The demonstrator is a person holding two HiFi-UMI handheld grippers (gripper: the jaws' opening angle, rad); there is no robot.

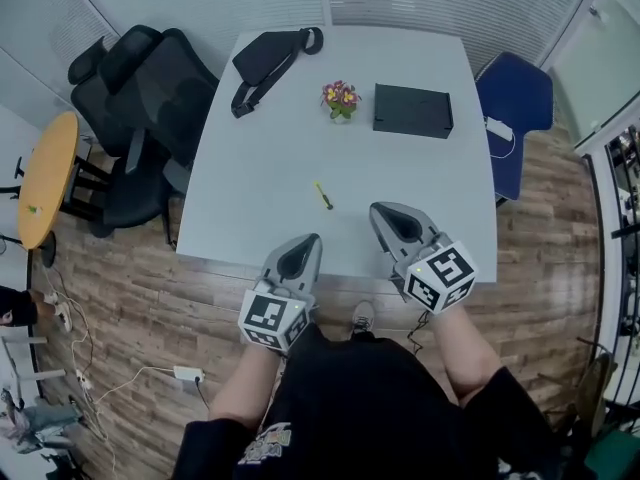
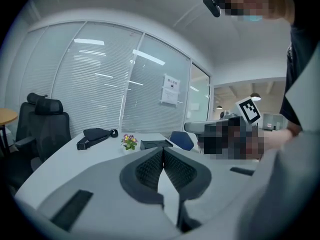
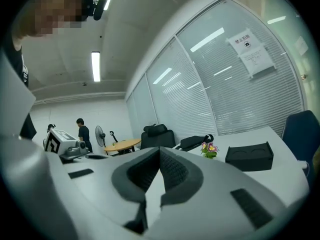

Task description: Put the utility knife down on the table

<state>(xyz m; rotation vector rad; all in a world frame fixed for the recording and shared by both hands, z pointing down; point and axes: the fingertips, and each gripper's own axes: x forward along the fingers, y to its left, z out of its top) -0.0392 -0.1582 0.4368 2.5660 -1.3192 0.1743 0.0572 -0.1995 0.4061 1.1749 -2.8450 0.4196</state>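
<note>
Lying on table, utility knife runs far-left to near-right

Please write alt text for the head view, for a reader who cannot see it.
A small yellow utility knife lies on a pale table, just beyond the left gripper and right gripper, both shut and empty. Farther back are a black bag, a flower pot and a black box.
</note>
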